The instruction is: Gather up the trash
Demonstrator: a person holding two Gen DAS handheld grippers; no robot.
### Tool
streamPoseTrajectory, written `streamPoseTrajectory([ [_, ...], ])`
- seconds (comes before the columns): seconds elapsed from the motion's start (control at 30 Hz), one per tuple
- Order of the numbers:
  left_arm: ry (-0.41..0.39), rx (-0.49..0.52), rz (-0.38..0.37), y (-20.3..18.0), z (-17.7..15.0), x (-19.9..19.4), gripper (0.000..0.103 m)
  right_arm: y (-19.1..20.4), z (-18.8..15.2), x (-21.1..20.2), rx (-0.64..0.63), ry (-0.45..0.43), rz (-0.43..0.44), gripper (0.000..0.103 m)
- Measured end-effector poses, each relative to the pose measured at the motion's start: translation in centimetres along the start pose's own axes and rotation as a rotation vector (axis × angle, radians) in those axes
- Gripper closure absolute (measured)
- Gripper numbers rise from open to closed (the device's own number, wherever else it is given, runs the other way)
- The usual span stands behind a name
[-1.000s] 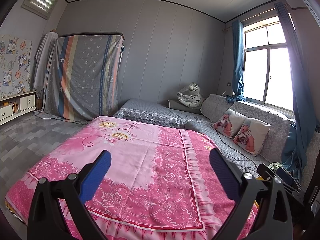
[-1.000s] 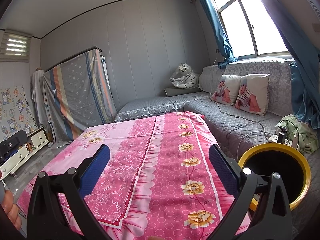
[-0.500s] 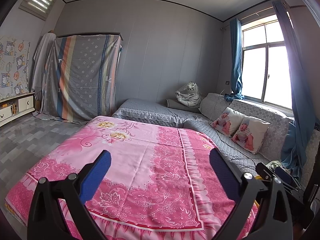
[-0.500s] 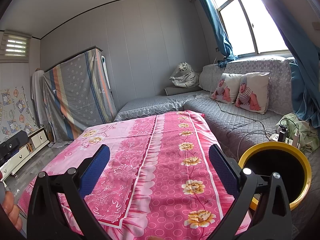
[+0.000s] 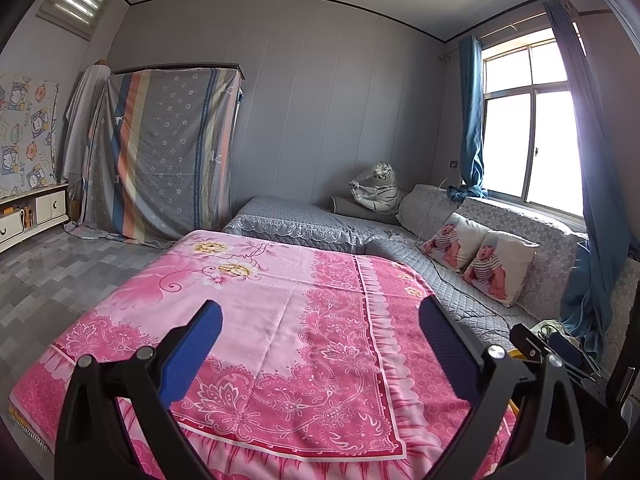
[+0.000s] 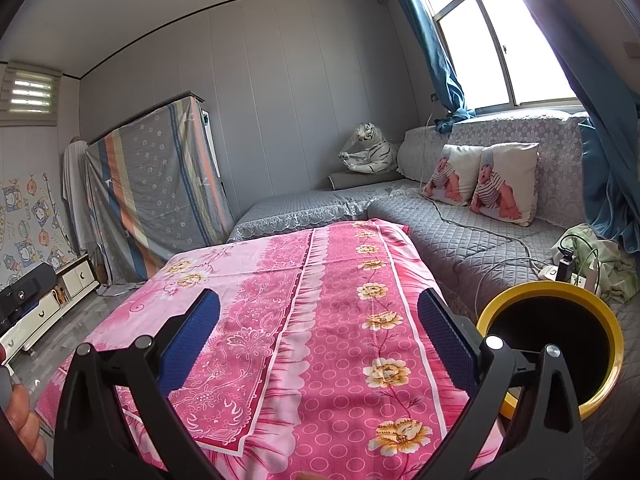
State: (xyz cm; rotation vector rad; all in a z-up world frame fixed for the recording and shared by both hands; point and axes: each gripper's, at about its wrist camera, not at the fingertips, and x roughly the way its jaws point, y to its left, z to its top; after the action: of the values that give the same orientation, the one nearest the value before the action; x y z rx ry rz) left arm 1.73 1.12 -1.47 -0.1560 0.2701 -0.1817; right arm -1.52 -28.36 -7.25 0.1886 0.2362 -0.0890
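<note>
The left gripper (image 5: 320, 332) fills the bottom of its frame, its blue-padded fingers (image 5: 192, 344) spread wide with nothing between them, held level above the pink floral cloth (image 5: 280, 320) and aimed toward the grey back wall. The right gripper (image 6: 320, 332) sits the same way in its own view, jaws wide apart and empty, pointing along the cloth's long axis toward the upper middle of the frame. At the lower right of the right wrist view, just beside the right finger, stands the yellow-rimmed bin (image 6: 560, 292) with a dark interior, upright, its round mouth facing up; the left wrist view shows only a sliver of yellow behind the gripper frame at lower right. No loose trash can be made out on the cloth in either view. Only the right view shows part of a hand (image 6: 24, 416) at the lower left edge. Grey quilted seating (image 6: 480, 236) and two baby-print cushions (image 6: 480, 180) lie at right.
</note>
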Motion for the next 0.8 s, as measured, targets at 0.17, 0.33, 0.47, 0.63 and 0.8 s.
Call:
streamPoseTrajectory([
  [0.17, 0.003, 0.0, -0.001, 0.02, -0.03, 0.13, 0.008, 0.06, -0.28, 0.01, 0.004, 0.004, -0.001, 0.008],
  [0.33, 0.006, 0.003, -0.006, 0.16, -0.23, 0.2, 0.008, 0.06, -0.36, -0.02, 0.006, 0.004, -0.001, 0.008],
  [0.47, 0.011, 0.004, -0.008, 0.22, -0.39, 0.25, 0.008, -0.02, -0.28, 0.11, 0.007, 0.006, -0.002, 0.008],
  [0.63, 0.004, 0.005, -0.004, 0.18, -0.35, 0.4, 0.008, 0.13, -0.49, 0.04, 0.01, 0.008, -0.004, 0.008],
  [0.8, 0.017, 0.0, -0.012, 0.19, -0.37, 0.63, 0.008, 0.09, -0.43, 0.08, 0.01, 0.009, -0.005, 0.008],
])
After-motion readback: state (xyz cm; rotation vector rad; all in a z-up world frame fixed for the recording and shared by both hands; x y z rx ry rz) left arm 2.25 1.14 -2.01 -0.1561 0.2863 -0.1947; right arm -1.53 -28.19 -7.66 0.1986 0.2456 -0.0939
